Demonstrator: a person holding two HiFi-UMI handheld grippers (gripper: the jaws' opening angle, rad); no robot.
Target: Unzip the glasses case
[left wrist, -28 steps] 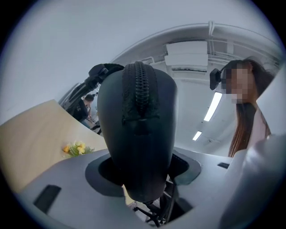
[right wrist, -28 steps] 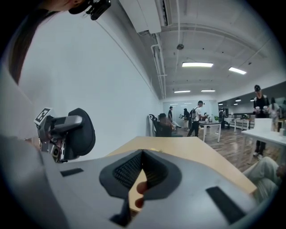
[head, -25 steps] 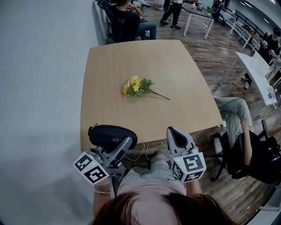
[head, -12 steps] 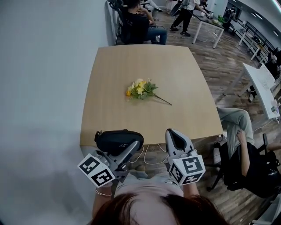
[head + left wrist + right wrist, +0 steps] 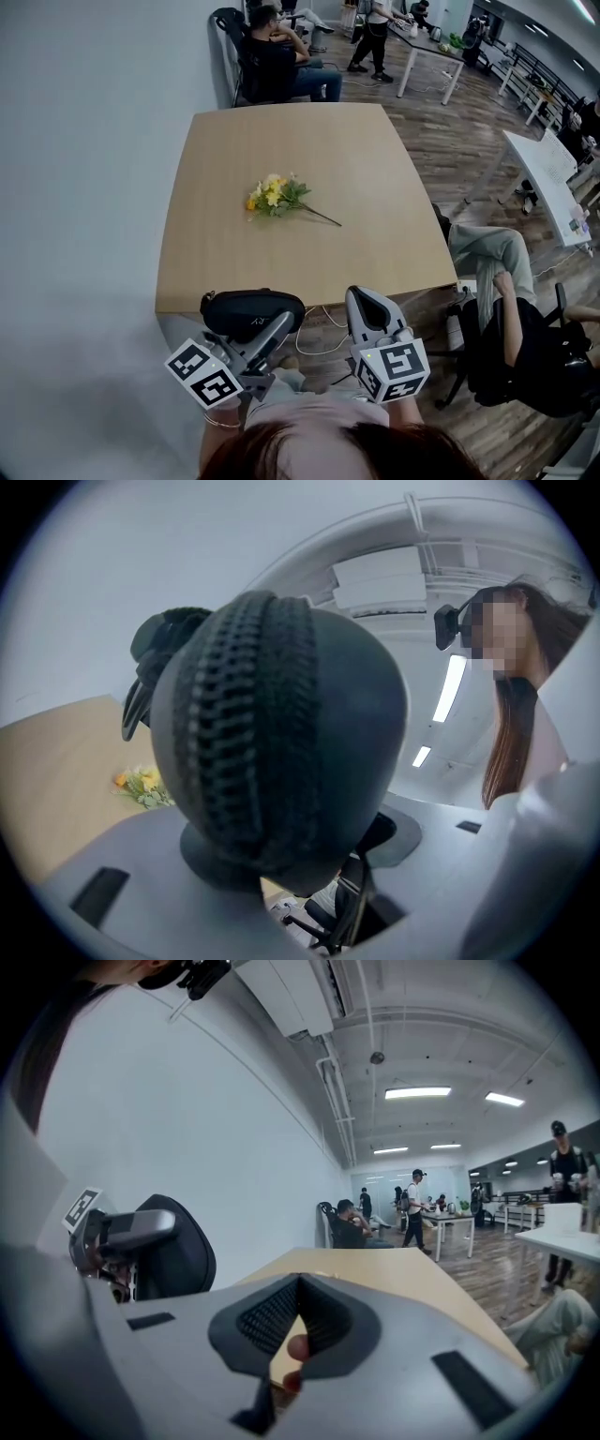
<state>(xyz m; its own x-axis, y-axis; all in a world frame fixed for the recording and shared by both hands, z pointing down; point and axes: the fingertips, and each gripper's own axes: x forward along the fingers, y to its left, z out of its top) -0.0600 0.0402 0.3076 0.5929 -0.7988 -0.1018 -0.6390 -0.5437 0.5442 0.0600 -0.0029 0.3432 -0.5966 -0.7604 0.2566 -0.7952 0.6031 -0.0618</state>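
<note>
The black zipped glasses case [image 5: 251, 311] hangs at the table's near edge, and my left gripper [image 5: 281, 325] is shut on its right end. In the left gripper view the case [image 5: 281, 733] fills the middle between the jaws, its zip running down its front, a dark strap at its upper left. My right gripper [image 5: 364, 302] is level beside it on the right, apart from the case, its jaws shut with nothing between them. The right gripper view shows the right gripper's [image 5: 300, 1281] pads meeting at the tip, with the case [image 5: 178, 1251] off to the left.
A light wooden table [image 5: 300, 150] stretches ahead with a small bunch of yellow flowers [image 5: 272, 195] near its middle. A grey wall runs along the left. A person sits in a chair [image 5: 511, 305] close on the right. More people and white desks [image 5: 548, 159] are farther off.
Both grippers have drawn back toward me, the left one carrying the case from over the tabletop to its near edge. Both sets of jaws look unchanged.
</note>
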